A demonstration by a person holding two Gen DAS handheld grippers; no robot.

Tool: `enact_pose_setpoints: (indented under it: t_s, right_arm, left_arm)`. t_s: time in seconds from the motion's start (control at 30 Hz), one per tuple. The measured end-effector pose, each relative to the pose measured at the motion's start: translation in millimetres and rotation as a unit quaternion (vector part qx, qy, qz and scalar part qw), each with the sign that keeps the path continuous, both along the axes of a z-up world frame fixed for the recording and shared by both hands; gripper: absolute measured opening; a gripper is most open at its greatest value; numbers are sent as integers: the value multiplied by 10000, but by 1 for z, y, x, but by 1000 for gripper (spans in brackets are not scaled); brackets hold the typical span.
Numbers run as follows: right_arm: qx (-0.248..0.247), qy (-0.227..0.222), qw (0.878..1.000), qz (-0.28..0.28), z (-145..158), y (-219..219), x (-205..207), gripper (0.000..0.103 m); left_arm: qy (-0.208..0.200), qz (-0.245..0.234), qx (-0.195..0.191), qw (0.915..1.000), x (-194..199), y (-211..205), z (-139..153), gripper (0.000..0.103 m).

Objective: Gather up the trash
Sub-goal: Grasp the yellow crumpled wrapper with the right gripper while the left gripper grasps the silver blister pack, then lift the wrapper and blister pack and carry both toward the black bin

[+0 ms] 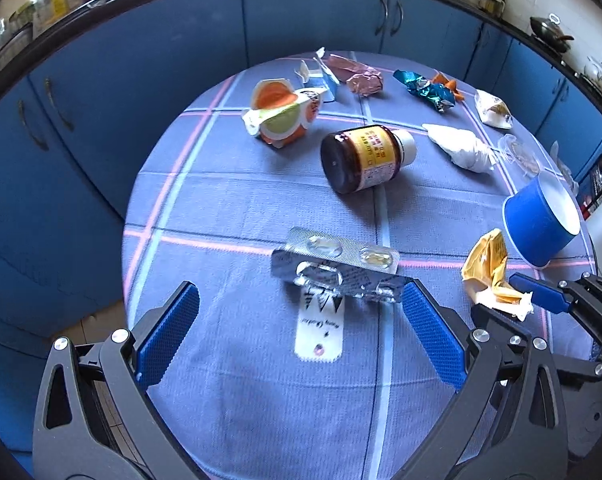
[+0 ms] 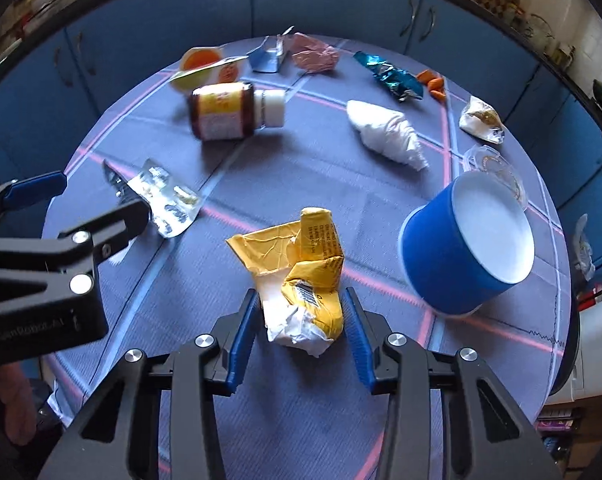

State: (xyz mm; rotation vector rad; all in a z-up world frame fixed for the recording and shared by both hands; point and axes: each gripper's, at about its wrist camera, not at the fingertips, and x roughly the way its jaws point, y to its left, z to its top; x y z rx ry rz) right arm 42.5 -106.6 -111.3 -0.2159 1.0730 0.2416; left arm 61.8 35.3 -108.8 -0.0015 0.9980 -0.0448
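Closing on the yellow wrapper (image 2: 301,276), the right gripper (image 2: 303,320) has its pads against its crumpled end; the left gripper (image 1: 301,312) stands wide, blister pack (image 1: 337,268) just ahead. Next: lift clear.

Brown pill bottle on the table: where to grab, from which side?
Grip the brown pill bottle across its labelled body, coming from above with the fingers either side of the barrel. It lies on its side, white cap toward the white crumpled bag, so the round body gives parallel faces; the cap end is narrower and likelier to slip.
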Motion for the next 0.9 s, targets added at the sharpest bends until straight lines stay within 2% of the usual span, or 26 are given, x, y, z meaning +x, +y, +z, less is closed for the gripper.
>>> enact_pose_setpoints:
  t_s: [0.4, 0.8, 0.9]
  right_arm:
    - [114, -50, 9997, -224, -2, -15, 20, 40]
    - [260, -56, 9991, -316, -3, -25, 26, 41]
    - [280, -50, 9990, -350, -3, -28, 26, 41]
  left_arm:
    - [166, -115, 4, 9998, 20, -12, -9, 100]
    - [341, 201, -51, 9992, 36, -12, -19, 100]
    - [270, 258, -259, 9990, 34, -8, -16, 86]
